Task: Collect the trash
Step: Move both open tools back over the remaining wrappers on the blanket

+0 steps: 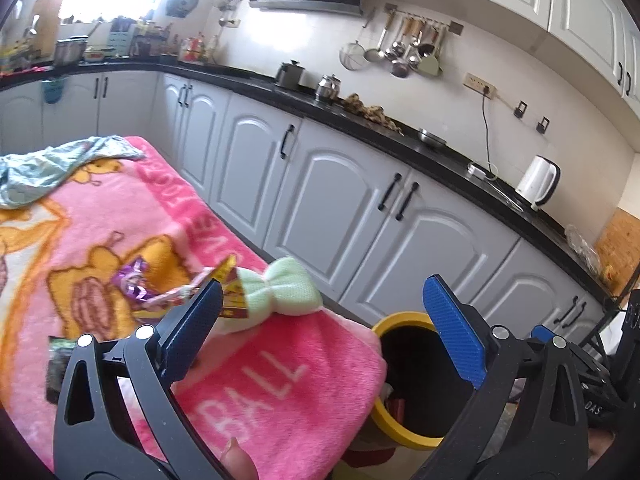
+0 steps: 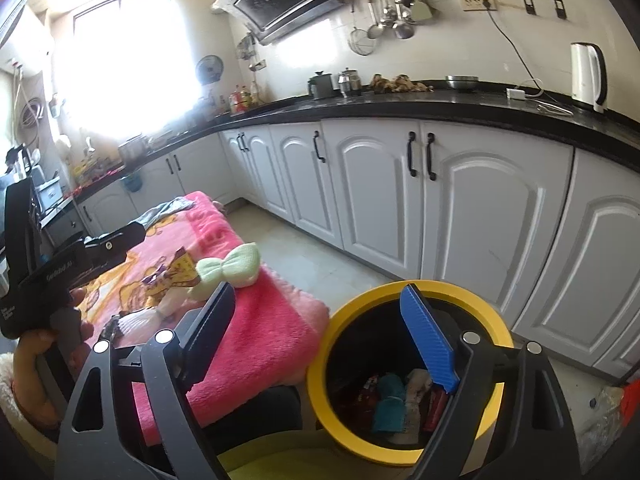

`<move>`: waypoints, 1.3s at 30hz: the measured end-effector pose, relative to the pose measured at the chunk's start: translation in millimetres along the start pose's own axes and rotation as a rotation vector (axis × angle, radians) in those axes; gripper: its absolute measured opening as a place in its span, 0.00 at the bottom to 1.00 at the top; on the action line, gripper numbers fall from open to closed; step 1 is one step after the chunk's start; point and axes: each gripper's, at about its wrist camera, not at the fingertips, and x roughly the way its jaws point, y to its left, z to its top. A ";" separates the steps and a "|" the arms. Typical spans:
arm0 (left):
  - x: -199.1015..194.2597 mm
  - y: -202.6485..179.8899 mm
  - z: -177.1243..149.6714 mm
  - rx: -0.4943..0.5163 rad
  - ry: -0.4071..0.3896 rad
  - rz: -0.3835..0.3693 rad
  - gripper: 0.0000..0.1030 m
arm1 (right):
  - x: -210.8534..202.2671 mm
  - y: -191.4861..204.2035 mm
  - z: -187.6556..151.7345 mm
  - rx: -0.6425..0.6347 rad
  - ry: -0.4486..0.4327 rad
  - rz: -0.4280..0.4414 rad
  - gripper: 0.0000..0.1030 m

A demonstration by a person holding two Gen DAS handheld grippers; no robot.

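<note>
While upright, yellow-rimmed bin (image 2: 408, 380) mouth faces up, right hand-held gripper (image 2: 320, 332) spread above.

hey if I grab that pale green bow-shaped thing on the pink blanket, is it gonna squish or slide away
The pale green bow looks like soft knitted fabric pinched at its middle, so it would probably squash under the pads and weigh little. Lying on the fuzzy pink blanket, it seems unlikely to slide or roll.
</note>
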 end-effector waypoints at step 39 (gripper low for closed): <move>-60.7 102.4 -18.0 -0.060 -0.029 0.199 0.89 | 28.5 135.5 -17.2 -0.255 0.077 0.177 0.82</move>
